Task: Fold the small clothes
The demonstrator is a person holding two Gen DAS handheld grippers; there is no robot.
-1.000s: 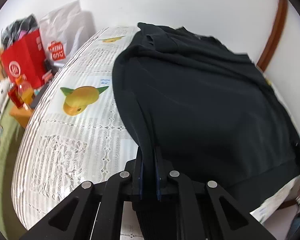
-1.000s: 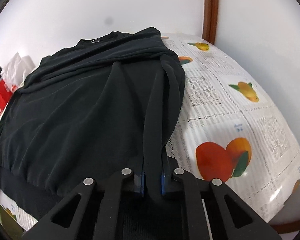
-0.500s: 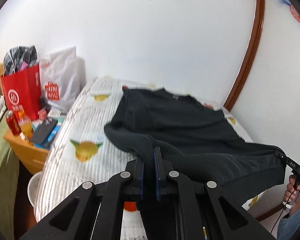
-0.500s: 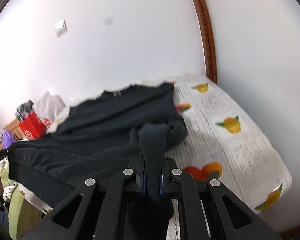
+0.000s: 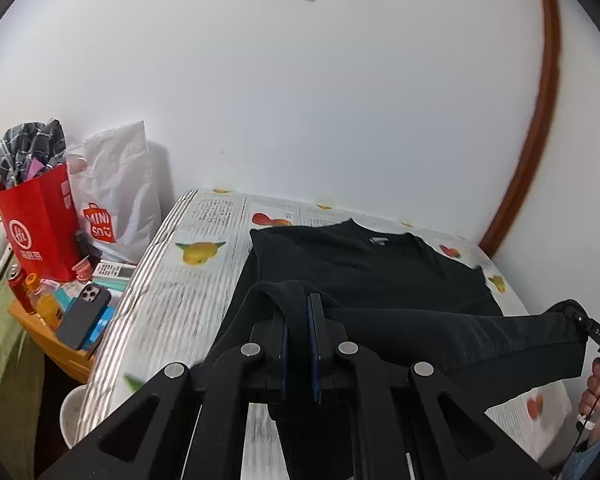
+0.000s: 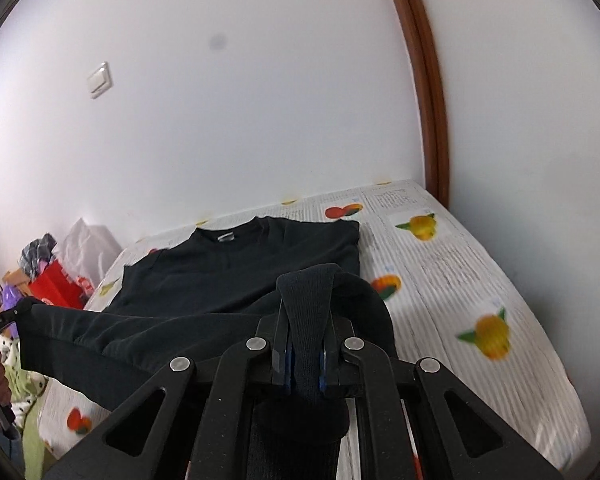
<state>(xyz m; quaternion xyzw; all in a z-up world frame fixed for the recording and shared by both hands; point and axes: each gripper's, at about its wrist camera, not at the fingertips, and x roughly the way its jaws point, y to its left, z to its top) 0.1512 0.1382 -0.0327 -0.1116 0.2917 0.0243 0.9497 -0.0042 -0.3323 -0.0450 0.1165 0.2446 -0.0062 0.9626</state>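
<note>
1. Clutter fills the left edge of the left wrist view: a red paper bag [image 5: 40, 224], a white shopping bag [image 5: 116, 196] and a dark phone [image 5: 85, 316] on a wooden side table [image 5: 50, 334].
2. At lower centre of that view the left tool [image 5: 298, 336] is pressed together, pinching the hem of the black shirt [image 5: 364, 268]. A second ago the cloth lay flat and filled the frame; now the hem hangs raised above the bed [image 5: 172, 304], so the bottom-up fold has begun.
3. At the right edge, the right tool [image 5: 580, 316] holds the other hem corner, and the band stretches taut between the 2 tools.
4. The shirt's collar end lies flat on the bed near the wall, upper centre in both views.
5. Only the right wrist view shows the bed's far right side with its fruit prints [image 6: 492, 336], bare of cloth.
6. Only the left wrist view shows the side table clutter clearly.
7. My judgement: carry the hem toward the collar next.
</note>
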